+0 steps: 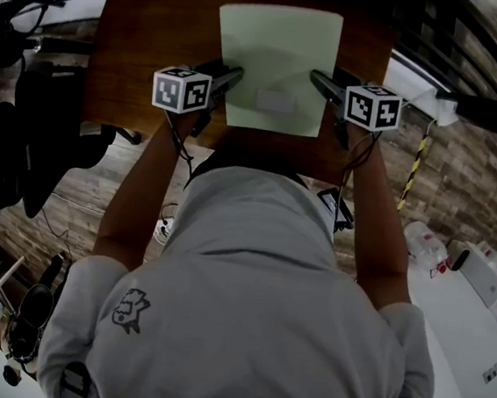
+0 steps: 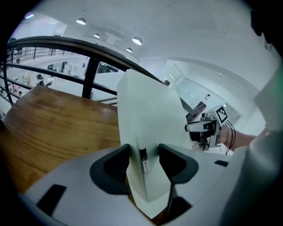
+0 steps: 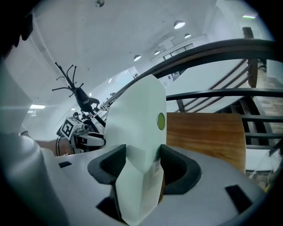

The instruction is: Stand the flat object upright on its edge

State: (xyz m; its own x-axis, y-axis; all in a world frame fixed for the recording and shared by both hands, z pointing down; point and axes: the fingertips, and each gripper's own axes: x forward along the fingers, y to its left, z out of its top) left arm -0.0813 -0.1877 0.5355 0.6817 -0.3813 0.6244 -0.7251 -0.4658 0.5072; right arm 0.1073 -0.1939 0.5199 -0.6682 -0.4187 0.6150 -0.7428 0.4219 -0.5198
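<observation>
The flat object is a pale green box (image 1: 276, 60) over the wooden table (image 1: 150, 42), its broad face turned up toward the head view. My left gripper (image 1: 235, 74) is shut on its left edge and my right gripper (image 1: 316, 77) on its right edge. In the left gripper view the box (image 2: 146, 110) stands between the dark pads (image 2: 116, 165) of the left gripper (image 2: 144, 154), which press on it. In the right gripper view the box (image 3: 135, 114), with a round green sticker (image 3: 161, 121), is clamped in the right gripper (image 3: 142, 156). Whether its far edge touches the table I cannot tell.
A dark railing (image 2: 66, 44) runs behind the table's far edge. Dark chairs and bags (image 1: 26, 126) crowd the floor at the left. A white bench (image 1: 476, 297) with small items stands at the right, next to a yellow-black striped post (image 1: 415, 167).
</observation>
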